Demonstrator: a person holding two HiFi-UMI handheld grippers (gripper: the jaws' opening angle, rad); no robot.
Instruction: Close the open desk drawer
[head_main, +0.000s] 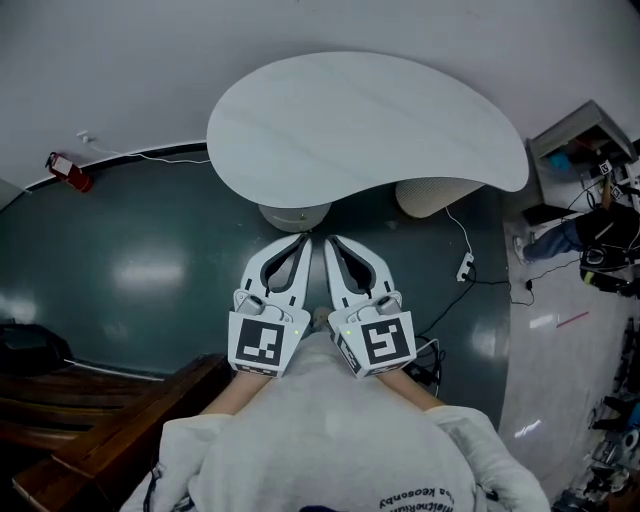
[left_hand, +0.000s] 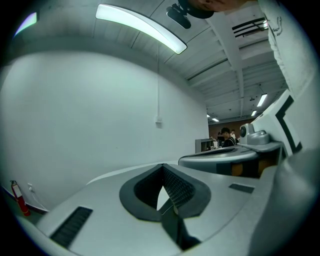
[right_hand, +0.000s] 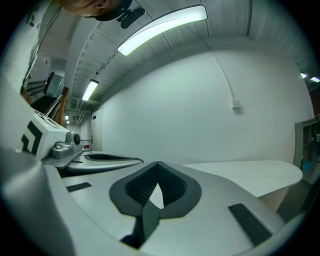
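No open drawer shows in any view. The white kidney-shaped desk top (head_main: 360, 120) lies ahead, seen from above, with rounded pale bases (head_main: 295, 215) under it. My left gripper (head_main: 303, 238) and right gripper (head_main: 332, 240) are held side by side close to my chest, tips pointing at the desk's near edge, apart from it. Both have their jaws closed tip to tip with nothing between them. In the left gripper view the left gripper (left_hand: 162, 167) faces a bare white wall. The right gripper (right_hand: 158, 164) looks level over the desk top (right_hand: 250, 172).
Dark green floor surrounds the desk. A red fire extinguisher (head_main: 68, 172) stands by the wall at left. Brown wooden furniture (head_main: 90, 420) sits at lower left. A power strip with cable (head_main: 465, 267) lies right of the desk. A person (head_main: 590, 235) and shelving (head_main: 580, 140) are at far right.
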